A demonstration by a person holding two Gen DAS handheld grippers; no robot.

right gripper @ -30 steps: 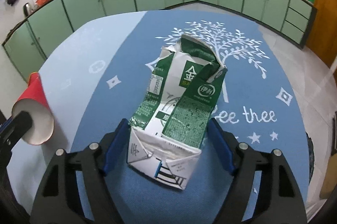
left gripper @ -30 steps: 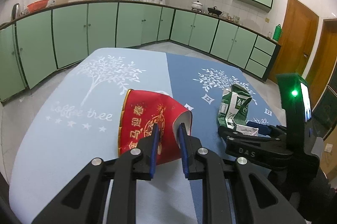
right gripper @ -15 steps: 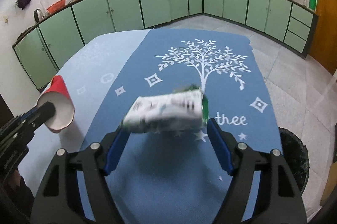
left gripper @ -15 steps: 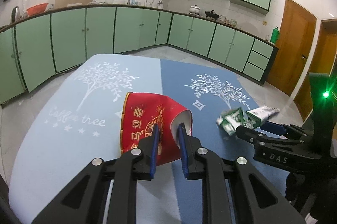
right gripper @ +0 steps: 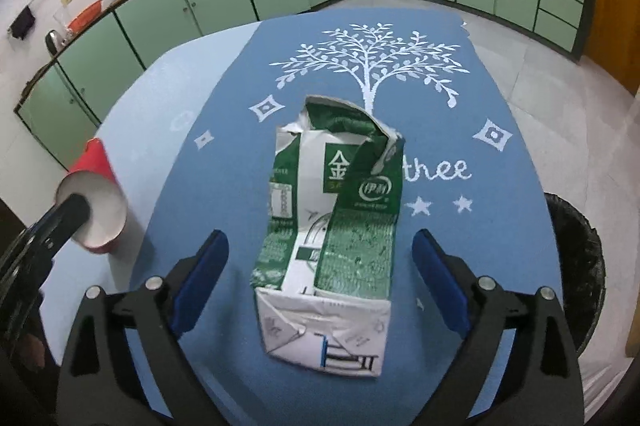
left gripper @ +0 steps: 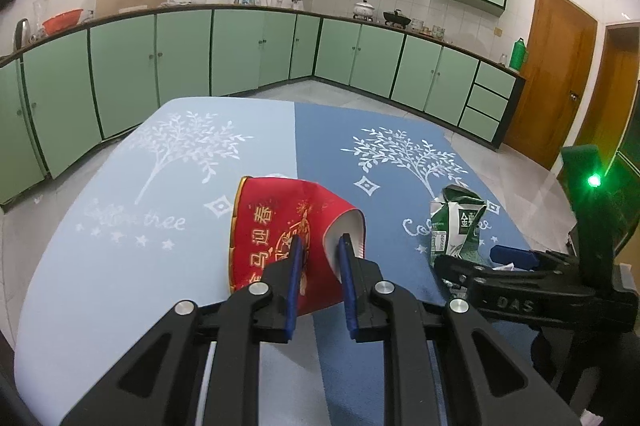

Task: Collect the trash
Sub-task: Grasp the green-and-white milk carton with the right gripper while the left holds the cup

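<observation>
Between the blue pads of the right tool a crushed green-and-white milk carton is seen lying on the blue half of the bench cloth, its white base turned toward the camera and its torn top pointing to twelve o'clock. The jaws have just been opening and now stand wide, with clear cloth showing on both sides of the carton, so the carton is flanked but not gripped. At three o'clock from this tool, past the edge of the bench, the dark rim of a black bin is visible on the floor. At nine o'clock a red paper cup is seen with its white mouth facing the camera and one black finger of the other tool reaching into it.

The left tool is nearly closed on the wall of that red paper cup: one pad is pressed against the printed red outside and the other is set inside the white mouth. The cup is held on its side above the seam where the pale and darker halves of the cloth meet. At three o'clock from it, the carton and the right tool's black frame are seen. Green cabinets are ranged along the walls at twelve o'clock.
</observation>
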